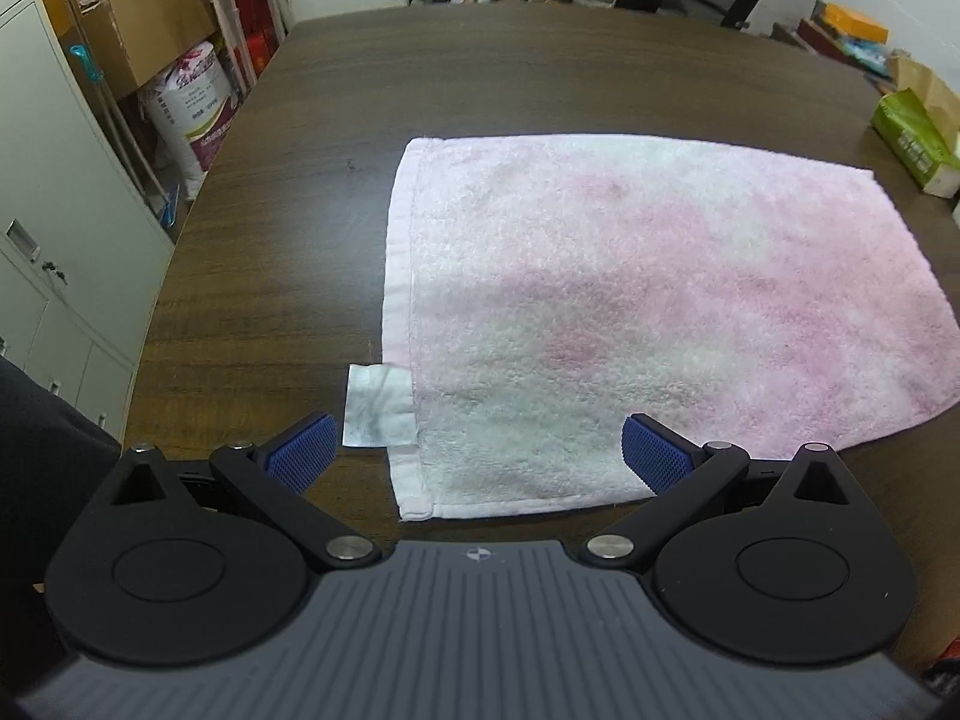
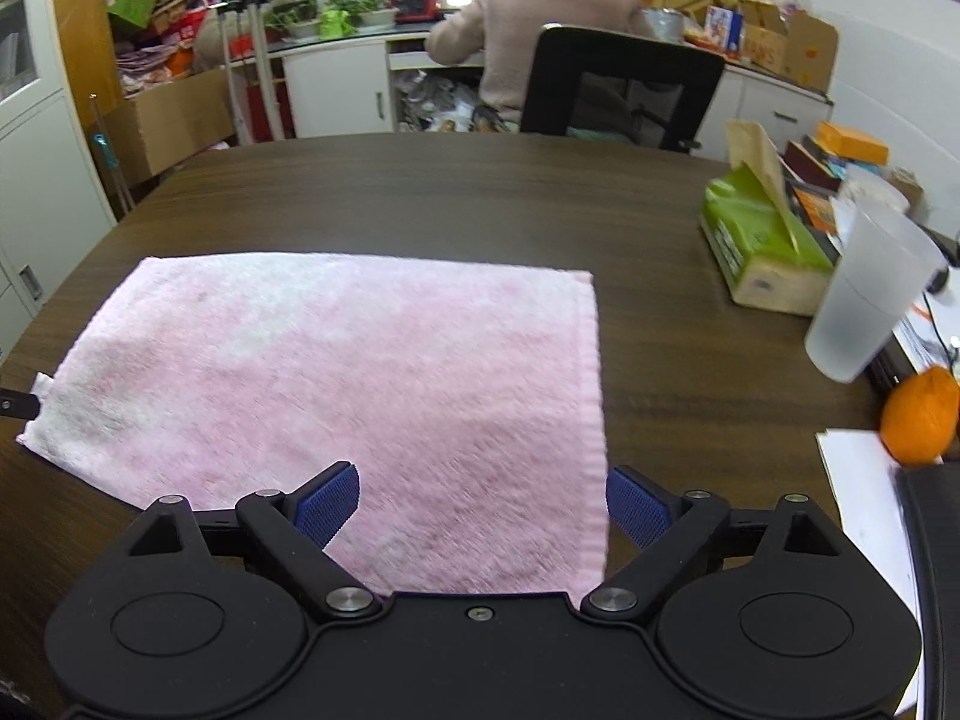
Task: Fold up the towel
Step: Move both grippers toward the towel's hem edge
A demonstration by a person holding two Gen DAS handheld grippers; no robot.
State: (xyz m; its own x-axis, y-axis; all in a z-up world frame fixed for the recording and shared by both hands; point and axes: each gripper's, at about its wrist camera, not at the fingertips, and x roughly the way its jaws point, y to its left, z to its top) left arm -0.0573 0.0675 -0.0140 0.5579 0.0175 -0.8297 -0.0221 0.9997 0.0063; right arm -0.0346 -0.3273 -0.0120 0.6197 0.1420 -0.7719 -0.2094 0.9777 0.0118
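Spread wide on the left gripper [image 1: 474, 450], blue pads [image 1: 300, 450] apart and holding nothing, poised over the near left corner of the pink terry towel [image 1: 630, 300]. Lying flat and unfolded on the dark wood table [image 1: 288, 210], white care label [image 1: 378, 405] sticking out from the left hem beside the left pad. Farther right, spread just as wide on the right gripper [image 2: 483, 504], straddling the towel's near right corner, one pad [image 2: 327, 504] over the cloth and the other just past the right hem; contact with the fabric impossible to judge. Beyond the hem, bare wood, then a green tissue pack [image 2: 762, 246], a frosted plastic cup [image 2: 870, 294], an orange [image 2: 921, 414] on white paper [image 2: 864, 510].
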